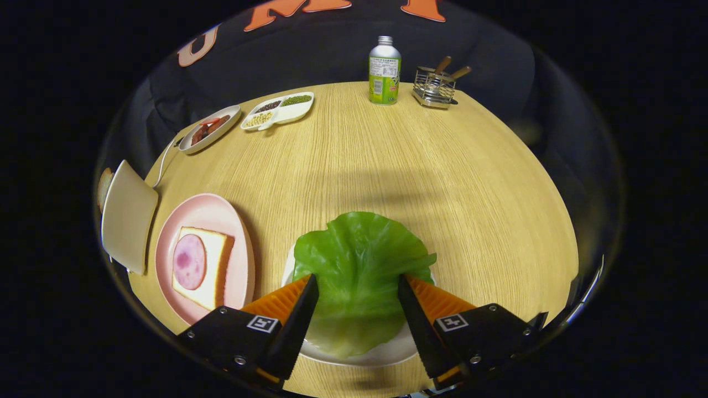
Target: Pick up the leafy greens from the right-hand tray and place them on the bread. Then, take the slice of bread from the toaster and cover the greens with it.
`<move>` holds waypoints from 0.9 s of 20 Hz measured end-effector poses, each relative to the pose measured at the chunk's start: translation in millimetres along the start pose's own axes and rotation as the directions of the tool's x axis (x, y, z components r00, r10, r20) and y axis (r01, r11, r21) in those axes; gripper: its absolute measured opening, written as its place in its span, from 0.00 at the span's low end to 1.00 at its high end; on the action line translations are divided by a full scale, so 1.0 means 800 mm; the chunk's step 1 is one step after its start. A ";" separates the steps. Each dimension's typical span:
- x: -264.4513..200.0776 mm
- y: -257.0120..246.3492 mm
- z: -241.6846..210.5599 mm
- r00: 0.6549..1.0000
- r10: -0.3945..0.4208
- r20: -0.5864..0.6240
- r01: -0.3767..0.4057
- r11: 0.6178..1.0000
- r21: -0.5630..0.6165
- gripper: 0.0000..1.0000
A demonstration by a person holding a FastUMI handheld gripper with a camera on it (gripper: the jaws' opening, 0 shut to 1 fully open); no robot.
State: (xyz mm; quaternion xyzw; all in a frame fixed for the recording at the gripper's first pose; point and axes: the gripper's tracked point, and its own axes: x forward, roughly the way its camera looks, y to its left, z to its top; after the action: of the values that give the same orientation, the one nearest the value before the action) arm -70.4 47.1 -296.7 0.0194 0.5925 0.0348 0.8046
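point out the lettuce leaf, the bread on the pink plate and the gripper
lettuce leaf (359, 265), gripper view, middle of the leaf
bread (213, 260), gripper view, bare crumb beside the ham
gripper (358, 284), gripper view, midway between open fingertips

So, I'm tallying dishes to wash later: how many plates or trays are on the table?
4: a white plate under the lettuce leaf between the open gripper fingers, a pink plate with bread, a far meat tray, a divided tray.

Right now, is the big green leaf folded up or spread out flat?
Spread out: the lettuce leaf lies open across its white plate, between the open hand-held gripper fingers.
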 end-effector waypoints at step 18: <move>-0.049 0.025 0.050 0.977 0.107 0.182 -0.119 0.991 0.055 0.06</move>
State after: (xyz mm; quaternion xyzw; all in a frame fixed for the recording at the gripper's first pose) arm -44.1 64.6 -246.1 0.0825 0.5167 0.0593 0.8501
